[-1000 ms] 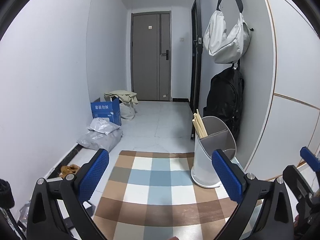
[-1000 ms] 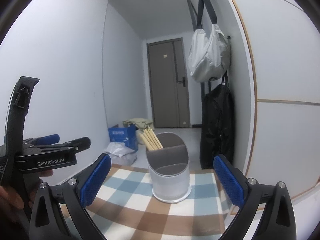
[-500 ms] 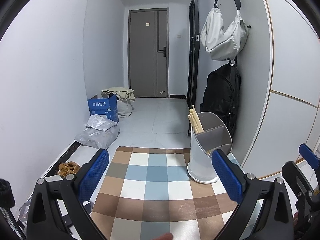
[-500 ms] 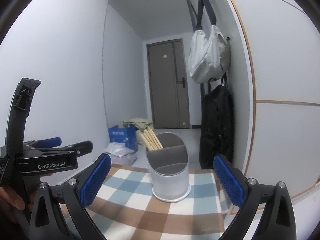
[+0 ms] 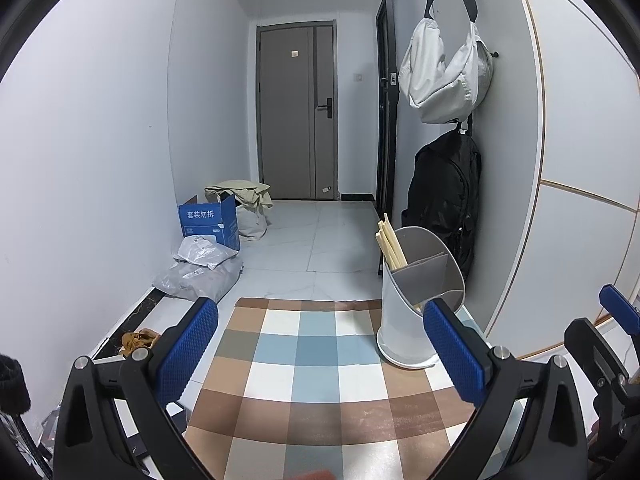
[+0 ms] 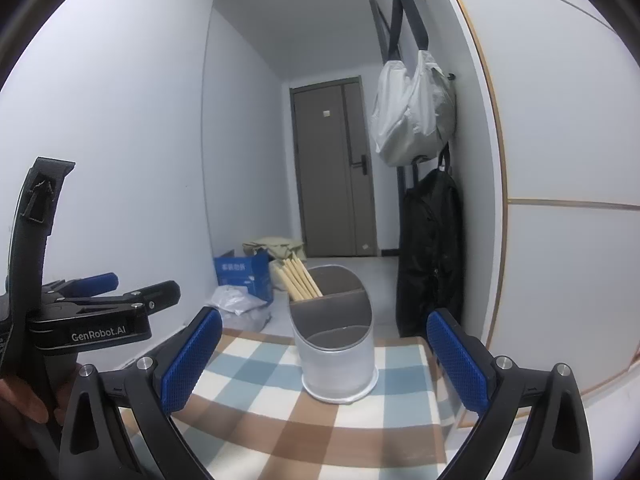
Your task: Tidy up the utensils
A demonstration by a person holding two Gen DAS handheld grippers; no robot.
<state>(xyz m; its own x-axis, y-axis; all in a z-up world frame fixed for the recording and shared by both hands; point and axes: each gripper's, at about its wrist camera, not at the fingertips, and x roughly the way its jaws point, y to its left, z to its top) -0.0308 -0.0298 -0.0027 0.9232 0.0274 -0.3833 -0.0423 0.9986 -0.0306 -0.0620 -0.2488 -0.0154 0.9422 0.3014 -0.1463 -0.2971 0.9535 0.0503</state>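
Observation:
A white utensil holder [image 5: 416, 304] with grey dividers stands on a checkered cloth [image 5: 312, 360], near its far right corner. Several wooden chopsticks [image 5: 390, 242] lean in its rear compartment; the front compartments look empty. My left gripper [image 5: 320, 350] is open with nothing between its fingers, short of the holder and to its left. Part of my right gripper [image 5: 618, 308] shows at the right edge. In the right wrist view the holder [image 6: 336, 348] and chopsticks [image 6: 300, 278] sit straight ahead of my open, empty right gripper [image 6: 324, 356]. The left gripper [image 6: 136, 286] is at the left, held by a hand [image 6: 20, 400].
A wall panel runs close along the right, with a black backpack [image 5: 444, 208] and a white bag [image 5: 444, 76] hanging on it. A blue box [image 5: 208, 220] and grey parcels [image 5: 200, 268] lie on the floor at the left. A blurred reddish shape [image 5: 316, 474] touches the bottom edge.
The left gripper has drifted slightly, so the holder sits a little further left in its view. Both grippers stay open and empty. The right wrist view is almost unchanged.

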